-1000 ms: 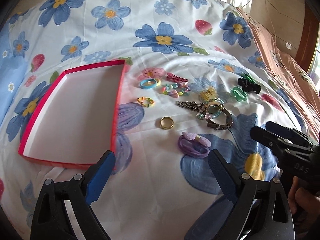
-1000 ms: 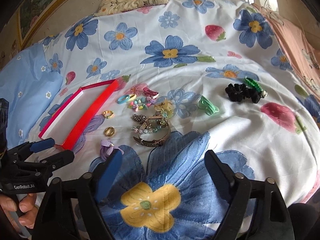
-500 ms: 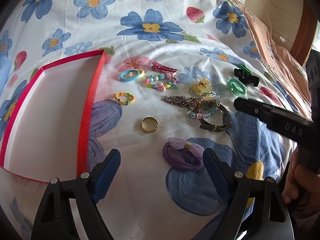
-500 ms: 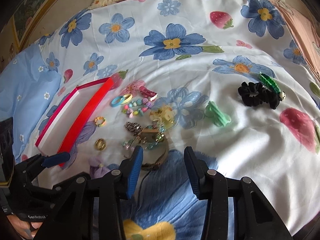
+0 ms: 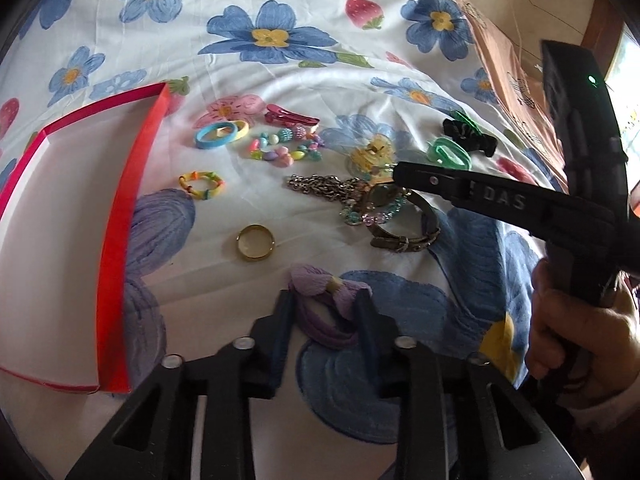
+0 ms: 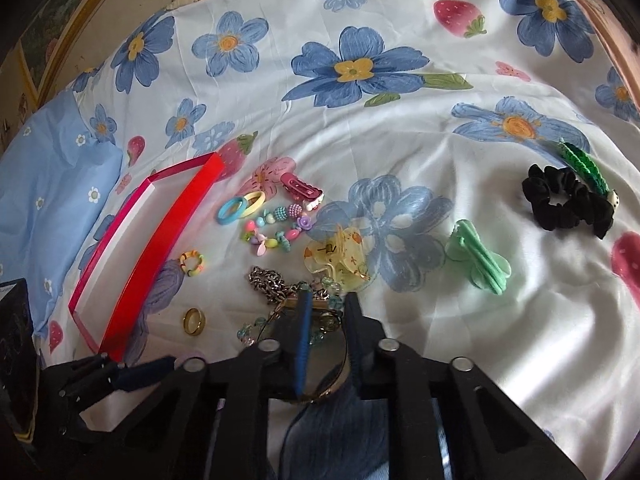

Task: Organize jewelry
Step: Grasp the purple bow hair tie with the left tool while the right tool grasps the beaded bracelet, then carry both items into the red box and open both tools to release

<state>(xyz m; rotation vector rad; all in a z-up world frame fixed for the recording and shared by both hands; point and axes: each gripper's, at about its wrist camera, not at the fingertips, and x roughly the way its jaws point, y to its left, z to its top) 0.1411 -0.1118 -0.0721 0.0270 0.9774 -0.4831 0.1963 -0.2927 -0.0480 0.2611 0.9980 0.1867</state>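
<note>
On the flowered bedsheet lies a purple hair tie with a bow [image 5: 320, 284]. My left gripper [image 5: 325, 300] straddles it, jaws closing, and both pads touch its sides. A brown-strapped watch [image 5: 386, 196] lies tangled with a silver chain [image 5: 320, 186] and a clear bead bracelet. My right gripper [image 6: 329, 300] is down over the watch [image 6: 326, 320], jaws closing, with the watch case pinched between the pads. An open red box [image 5: 136, 184] with a white inside lies to the left.
A gold ring [image 5: 255, 242], a rainbow ring [image 5: 202, 185], blue and yellow hoops [image 5: 220, 134], a pastel bead bracelet [image 5: 284, 148], a red hair clip [image 5: 292, 116], a yellow claw clip [image 6: 340, 256], a green clip [image 6: 478, 264] and a black scrunchie [image 6: 568, 204] lie scattered. A hand [image 5: 580, 332] holds the right gripper.
Both grippers came forward and down over the jewellery and went from wide to narrow. The left now flanks the purple hair tie, and the right sits over the watch.
</note>
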